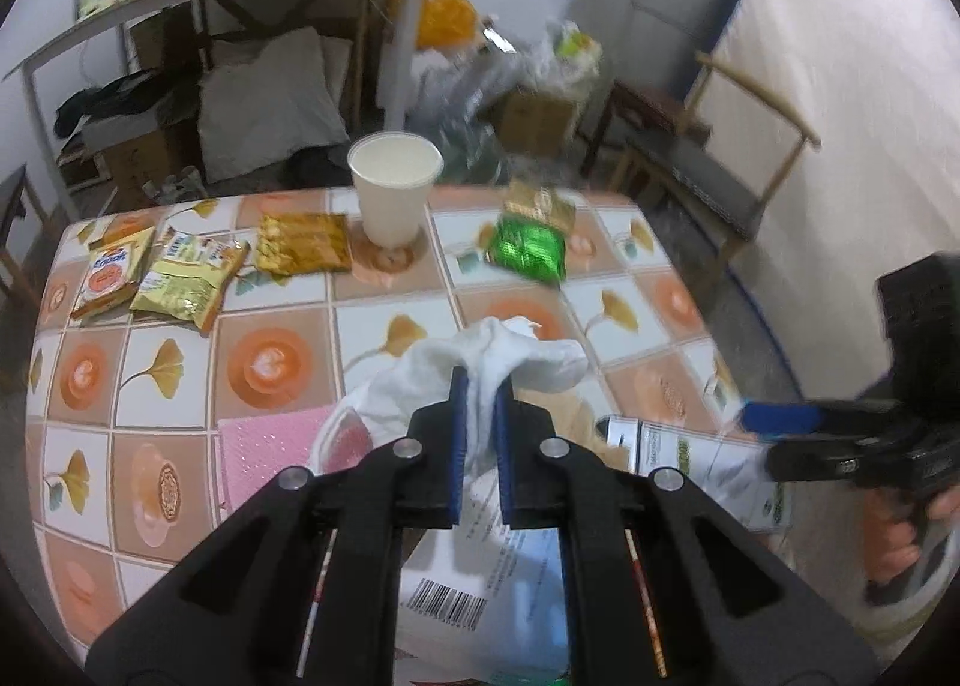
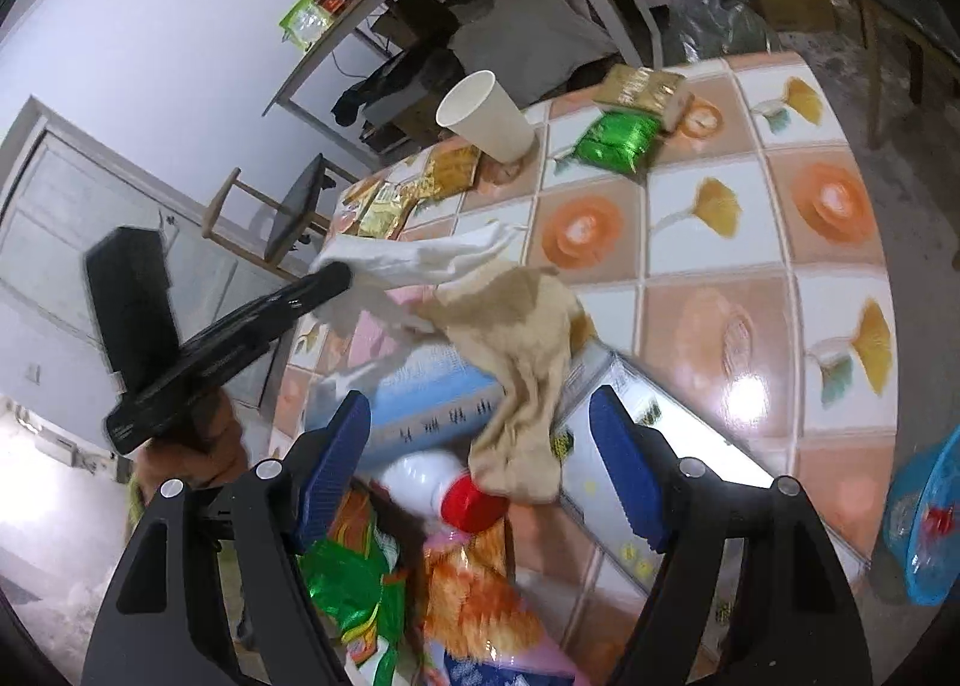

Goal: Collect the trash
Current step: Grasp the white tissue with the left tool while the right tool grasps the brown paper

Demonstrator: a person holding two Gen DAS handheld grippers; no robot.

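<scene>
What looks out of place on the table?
Two cloth items among the wrappers: a white cloth, pinched by the left gripper, and a beige sock-like cloth draped over the boxes. The paper cup stands upright, nothing spilled.

Both grippers — left, right — have black angular arms, silver round screws and ridged blue pads.

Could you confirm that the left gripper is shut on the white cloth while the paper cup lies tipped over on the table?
Not quite: the paper cup stands upright on the table, as the left wrist view shows. The left gripper is indeed shut on the white cloth.
</scene>
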